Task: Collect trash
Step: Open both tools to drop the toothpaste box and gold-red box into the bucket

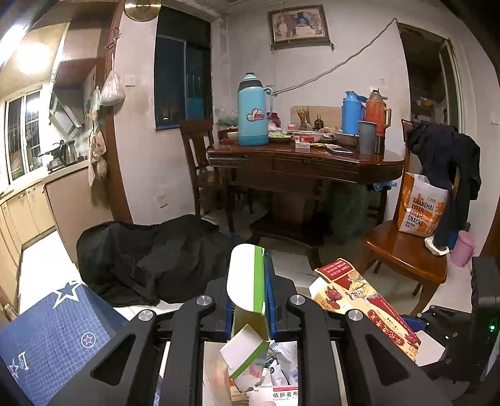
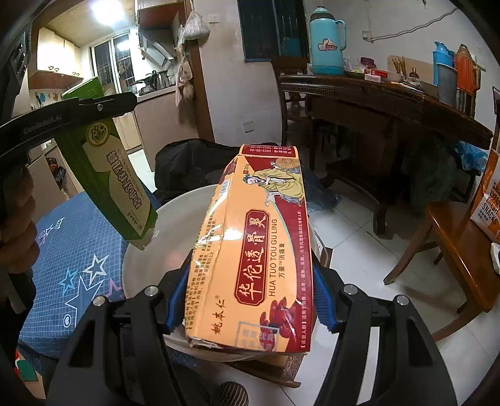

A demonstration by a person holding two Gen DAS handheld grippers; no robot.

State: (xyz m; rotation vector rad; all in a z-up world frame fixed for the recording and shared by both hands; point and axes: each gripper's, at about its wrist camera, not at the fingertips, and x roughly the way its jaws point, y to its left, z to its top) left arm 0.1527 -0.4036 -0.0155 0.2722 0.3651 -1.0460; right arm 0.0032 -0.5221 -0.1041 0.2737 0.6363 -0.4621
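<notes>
Closest in, left gripper (image 1: 248, 299) pinching a slim green-and-white carton (image 1: 247, 278) edge-on between blue pads, carton rising upright past the fingertips, torn flap (image 1: 243, 349) hanging open at its lower end. Directly beneath, a white container (image 1: 212, 359) holding crumpled packaging and a pink-and-white medicine box (image 1: 275, 398). In the right wrist view, right gripper (image 2: 247, 296) clamped across the width of a broad orange-and-red carton (image 2: 253, 250) printed HUA TUO TOU GU LING, blue pads pressed against both long sides, carton tilted up and away from the camera. Under that carton, a white round plate (image 2: 175, 225); green carton (image 2: 115, 175) held at the upper left of the same view, its low corner hanging just above the plate rim. To the left, a blue star-patterned cloth (image 1: 59, 331) covering a low surface; a hand (image 2: 15, 218) gripping the black handle at the left edge. Beyond the plate, a heap of black fabric (image 1: 150, 259) lying on the pale tiled floor. Further right, a wooden chair (image 1: 406, 250) bearing an orange snack bag (image 1: 420, 206), a pink cup (image 1: 465, 248) and a dark jacket (image 1: 447, 168) draped over the back. Behind, a dark wooden dining table (image 1: 306, 162) crowded with a turquoise thermos (image 1: 252, 111), a blue flask (image 1: 352, 112), an orange flask (image 1: 376, 112), a grey mug (image 1: 367, 137) and dishes. Farthest, a framed picture (image 1: 298, 26) on the wall and kitchen cabinets (image 1: 25, 212) at the left.
</notes>
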